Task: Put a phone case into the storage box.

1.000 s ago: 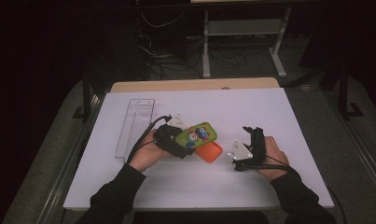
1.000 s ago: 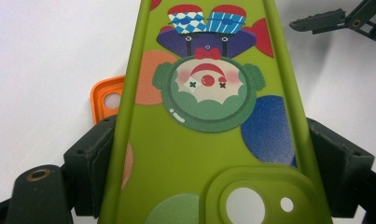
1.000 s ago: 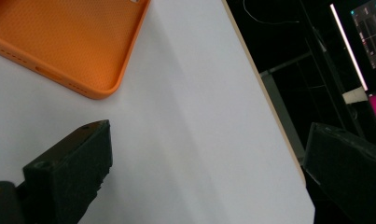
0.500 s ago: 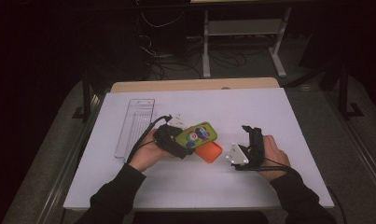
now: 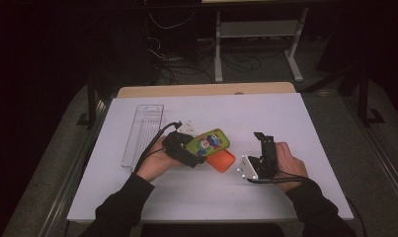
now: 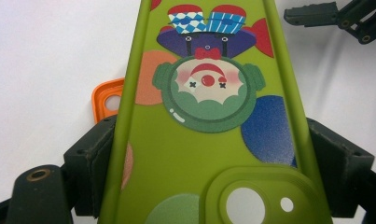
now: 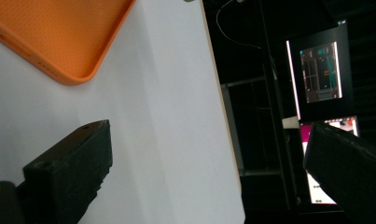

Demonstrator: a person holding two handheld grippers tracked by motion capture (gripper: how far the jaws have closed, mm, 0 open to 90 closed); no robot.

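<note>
Left claw — pinching the green phone case by its two long edges, near the camera-cutout end; in the left gripper view the black jaws press against both sides of the case. The case is printed with a clown face, coloured spots and a patterned hat, and it is held printed side up, just above the white surface, roughly at mid-table.

Orange phone case — lies flat on the surface, partly under the green case, its free end toward the right claw. In the left gripper view a corner with its camera hole shows beside the green case; in the right gripper view its hollow inner side faces up.

Right claw — spread wide, nothing between the jaws, held in the person's right hand near the orange case but apart from it.

Clear plastic tray — long, ribbed, lying on the left part of the surface, well apart from both cases.

Small white piece — on the surface just behind the left claw; kind not discernible.
</note>
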